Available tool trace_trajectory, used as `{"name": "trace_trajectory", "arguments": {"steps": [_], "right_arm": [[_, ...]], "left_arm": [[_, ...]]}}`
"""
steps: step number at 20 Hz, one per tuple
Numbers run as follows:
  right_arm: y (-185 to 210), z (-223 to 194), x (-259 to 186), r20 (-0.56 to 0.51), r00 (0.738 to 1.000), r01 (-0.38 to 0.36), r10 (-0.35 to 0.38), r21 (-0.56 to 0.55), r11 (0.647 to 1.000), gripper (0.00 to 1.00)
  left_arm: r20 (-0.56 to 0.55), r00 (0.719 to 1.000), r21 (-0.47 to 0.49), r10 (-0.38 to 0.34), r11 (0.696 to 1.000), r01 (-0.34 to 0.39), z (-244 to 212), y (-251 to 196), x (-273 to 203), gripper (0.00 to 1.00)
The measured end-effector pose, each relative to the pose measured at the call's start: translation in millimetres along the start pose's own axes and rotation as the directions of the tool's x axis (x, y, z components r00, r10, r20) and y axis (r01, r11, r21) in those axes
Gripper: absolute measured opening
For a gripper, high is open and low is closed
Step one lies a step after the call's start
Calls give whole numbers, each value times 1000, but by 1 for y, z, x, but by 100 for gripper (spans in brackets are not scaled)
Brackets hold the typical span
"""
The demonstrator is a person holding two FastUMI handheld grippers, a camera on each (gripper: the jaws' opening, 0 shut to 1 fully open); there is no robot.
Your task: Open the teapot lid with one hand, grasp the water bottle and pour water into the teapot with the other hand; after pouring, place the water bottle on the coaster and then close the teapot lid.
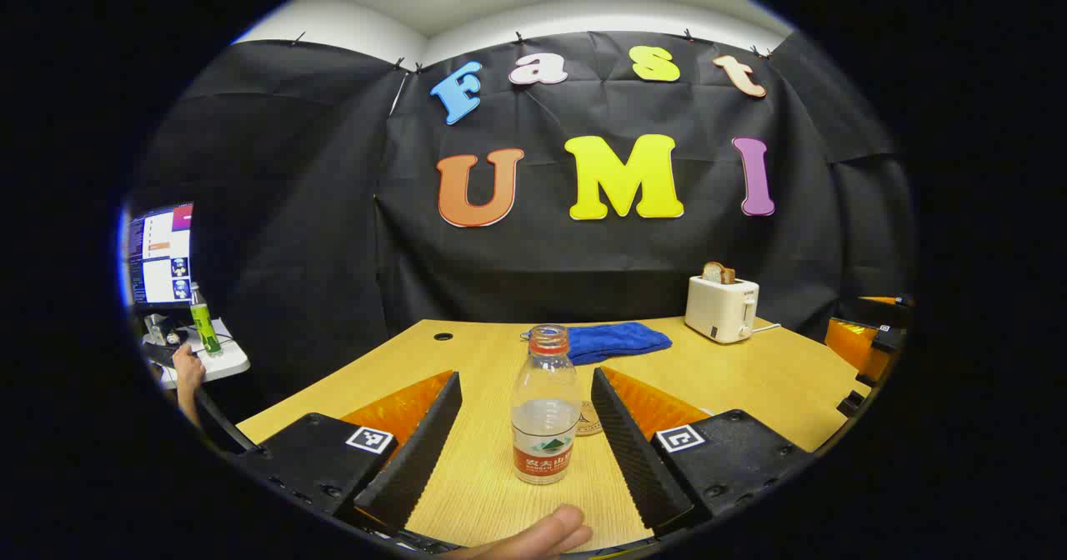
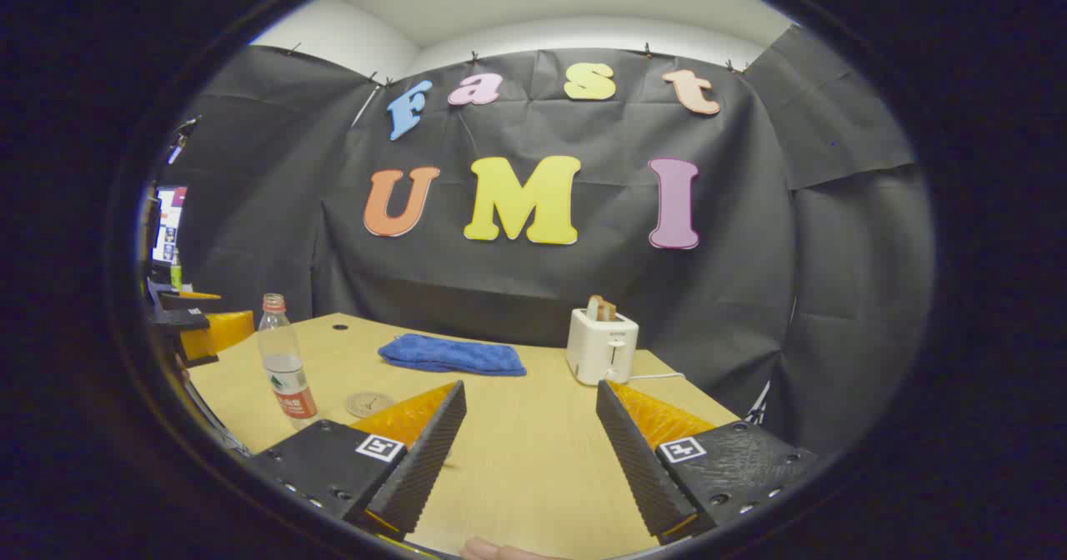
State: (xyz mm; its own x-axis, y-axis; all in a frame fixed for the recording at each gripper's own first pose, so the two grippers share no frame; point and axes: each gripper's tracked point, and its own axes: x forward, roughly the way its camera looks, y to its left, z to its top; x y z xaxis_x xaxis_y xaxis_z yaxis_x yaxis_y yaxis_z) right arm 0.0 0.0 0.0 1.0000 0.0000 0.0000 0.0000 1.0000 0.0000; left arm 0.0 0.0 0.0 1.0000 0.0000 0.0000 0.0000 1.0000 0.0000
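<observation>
With both claws spread wide, the water bottle (image 1: 546, 414), upright on the table (image 1: 750, 377) between the left claw (image 1: 525, 443) fingers, is best gripped at mid-body, squarely.

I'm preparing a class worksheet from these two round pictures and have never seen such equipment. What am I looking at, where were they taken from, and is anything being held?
A person holds two hand-held grippers, each carrying a camera looking along its two fingers. In the left gripper view, the left gripper is open, its fingers either side of an upright bottle without touching it. The right gripper is open, holding nothing. On the table lie a coaster, a blue cloth and a toaster. No teapot is visible.
</observation>
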Motion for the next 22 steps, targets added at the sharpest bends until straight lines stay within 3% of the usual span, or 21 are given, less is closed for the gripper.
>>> {"name": "trace_trajectory", "arguments": {"steps": [5, 12, 19, 22], "right_arm": [[4, -5, 3, -4, 1000, -9, 9, -4, 1000, 95], [20, -17, 14, -16, 998, -62, 63, 47, 997, 95], [30, -47, 33, -53, 996, -74, 77, 66, 995, 95], [52, -70, 46, -96, 987, -117, 129, 114, 986, 96]], "left_arm": [[1, 998, -49, -63, 997, 63, 2, -11, -3, 98], [21, 998, -29, -53, 998, 53, 10, 5, -6, 98], [-31, 999, -37, -25, 999, 24, -8, 23, 7, 98], [-51, 998, -25, -36, 999, 35, -15, 18, 9, 98]]}}
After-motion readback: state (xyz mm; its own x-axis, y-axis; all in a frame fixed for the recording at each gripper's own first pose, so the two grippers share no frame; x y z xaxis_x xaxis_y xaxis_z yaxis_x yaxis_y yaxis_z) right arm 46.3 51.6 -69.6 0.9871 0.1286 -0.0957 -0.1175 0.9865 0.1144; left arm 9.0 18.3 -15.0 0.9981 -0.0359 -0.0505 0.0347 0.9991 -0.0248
